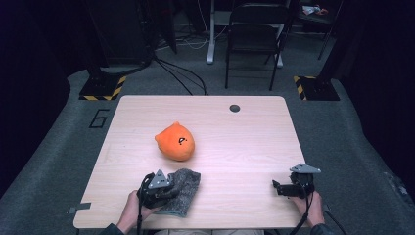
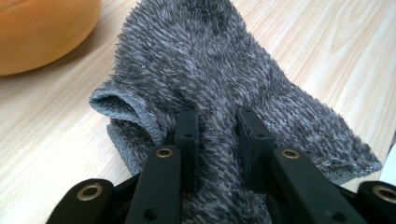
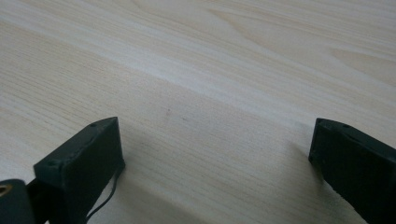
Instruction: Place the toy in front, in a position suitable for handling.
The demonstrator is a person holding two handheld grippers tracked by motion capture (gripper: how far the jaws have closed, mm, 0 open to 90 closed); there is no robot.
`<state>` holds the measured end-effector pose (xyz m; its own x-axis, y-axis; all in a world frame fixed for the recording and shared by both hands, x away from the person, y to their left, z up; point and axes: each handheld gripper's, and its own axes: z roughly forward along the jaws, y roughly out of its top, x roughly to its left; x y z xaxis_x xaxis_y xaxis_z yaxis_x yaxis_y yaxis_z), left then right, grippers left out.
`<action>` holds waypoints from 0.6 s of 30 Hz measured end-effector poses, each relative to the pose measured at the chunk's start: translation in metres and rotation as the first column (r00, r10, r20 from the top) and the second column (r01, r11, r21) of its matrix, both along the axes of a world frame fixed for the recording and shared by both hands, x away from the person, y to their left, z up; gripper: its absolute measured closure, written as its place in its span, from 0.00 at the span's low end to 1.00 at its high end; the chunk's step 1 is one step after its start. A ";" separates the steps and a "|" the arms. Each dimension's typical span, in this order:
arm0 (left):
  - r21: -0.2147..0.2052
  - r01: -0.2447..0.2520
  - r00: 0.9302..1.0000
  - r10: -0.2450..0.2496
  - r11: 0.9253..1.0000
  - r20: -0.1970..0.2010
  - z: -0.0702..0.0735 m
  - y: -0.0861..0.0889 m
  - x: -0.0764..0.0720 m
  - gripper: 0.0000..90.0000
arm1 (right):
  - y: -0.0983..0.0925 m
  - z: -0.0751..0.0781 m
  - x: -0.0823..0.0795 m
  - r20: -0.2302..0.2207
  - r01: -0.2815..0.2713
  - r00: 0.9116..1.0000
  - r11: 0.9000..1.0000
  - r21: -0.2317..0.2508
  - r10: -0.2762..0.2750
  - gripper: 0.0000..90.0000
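Left gripper (image 2: 217, 123) pinches ridge of grey fuzzy cloth (image 2: 224, 70), near table (image 1: 235, 142) front edge, just in front of orange plush (image 1: 175, 141); right gripper (image 3: 212, 154) wide, nothing between jaws, well right of plush; step likely dragging cloth; next needs steady grip

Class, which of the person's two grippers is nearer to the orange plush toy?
Left. The left gripper grips the grey cloth just below the orange plush toy; the right gripper sits open, far right.
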<state>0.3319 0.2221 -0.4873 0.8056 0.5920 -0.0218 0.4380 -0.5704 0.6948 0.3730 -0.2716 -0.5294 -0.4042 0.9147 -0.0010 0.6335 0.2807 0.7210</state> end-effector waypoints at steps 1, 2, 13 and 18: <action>0.001 0.004 1.000 -0.004 1.000 0.004 0.000 -0.001 0.000 0.81 | 0.000 0.000 0.000 0.000 0.000 1.000 1.000 0.000 0.000 0.02; -0.007 0.002 1.000 -0.002 1.000 0.006 0.001 -0.002 0.001 0.81 | 0.000 0.000 0.000 0.000 0.000 1.000 1.000 0.000 0.000 0.02; -0.005 0.058 0.998 -0.058 0.998 0.008 0.002 -0.025 0.004 0.80 | 0.000 0.000 0.000 -0.003 0.002 1.000 1.000 -0.001 -0.002 0.02; -0.009 0.073 0.997 -0.073 0.997 0.024 0.004 -0.037 0.007 0.80 | 0.000 0.000 0.000 0.000 0.002 1.000 1.000 0.000 -0.002 0.02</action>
